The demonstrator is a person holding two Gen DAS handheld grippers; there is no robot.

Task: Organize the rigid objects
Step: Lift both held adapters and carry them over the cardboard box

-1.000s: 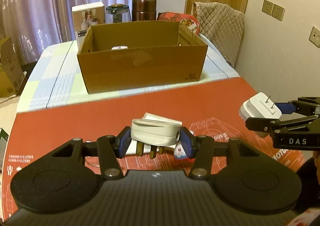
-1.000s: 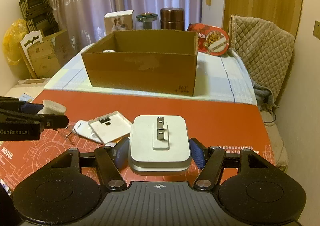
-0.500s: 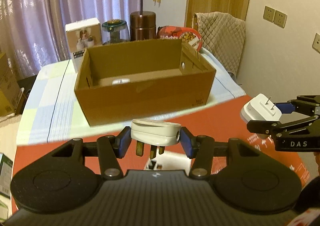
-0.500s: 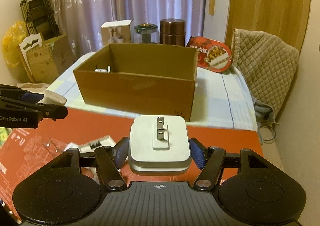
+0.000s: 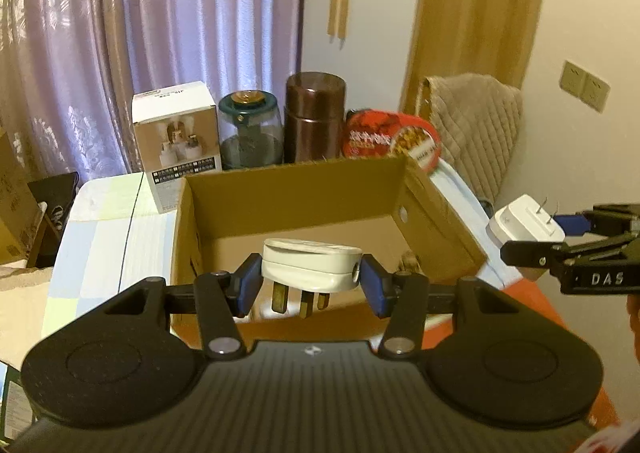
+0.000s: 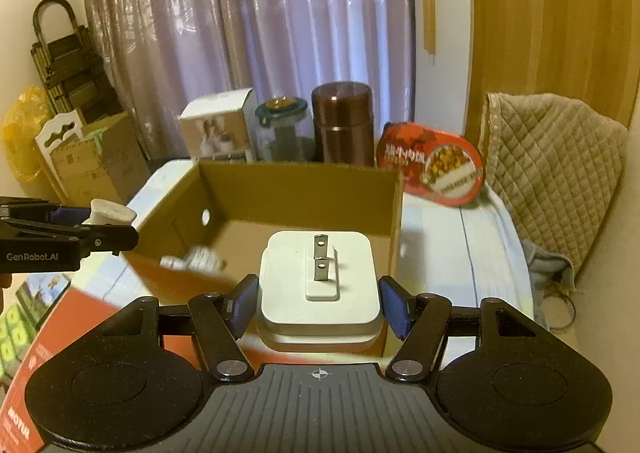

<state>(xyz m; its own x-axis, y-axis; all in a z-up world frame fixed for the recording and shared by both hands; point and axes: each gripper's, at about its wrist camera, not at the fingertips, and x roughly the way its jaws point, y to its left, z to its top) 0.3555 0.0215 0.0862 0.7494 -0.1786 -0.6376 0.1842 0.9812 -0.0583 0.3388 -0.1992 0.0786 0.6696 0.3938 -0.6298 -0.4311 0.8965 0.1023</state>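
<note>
My left gripper (image 5: pixel 310 285) is shut on a white three-pin plug (image 5: pixel 310 267), pins pointing down, held over the near part of an open cardboard box (image 5: pixel 296 189). My right gripper (image 6: pixel 318 299) is shut on a square white two-pin charger (image 6: pixel 318 281), pins facing up, also above the box (image 6: pixel 300 189) near its right wall. In the left wrist view the right gripper (image 5: pixel 560 241) with the charger (image 5: pixel 524 227) hangs just right of the box. In the right wrist view the left gripper (image 6: pixel 80 227) and its plug (image 6: pixel 110 212) are at the box's left rim. A small white item (image 6: pixel 194 260) lies inside the box.
Behind the box stand a white carton (image 5: pixel 178 141), a glass jar (image 5: pixel 248 133), a brown canister (image 5: pixel 316 121) and a red tin (image 5: pixel 392 141). A quilted chair back (image 6: pixel 556 165) is at the right. The red mat (image 6: pixel 52 329) lies below the grippers.
Both grippers have risen and moved forward from above the red mat to over the box, each keeping its grip on its plug.
</note>
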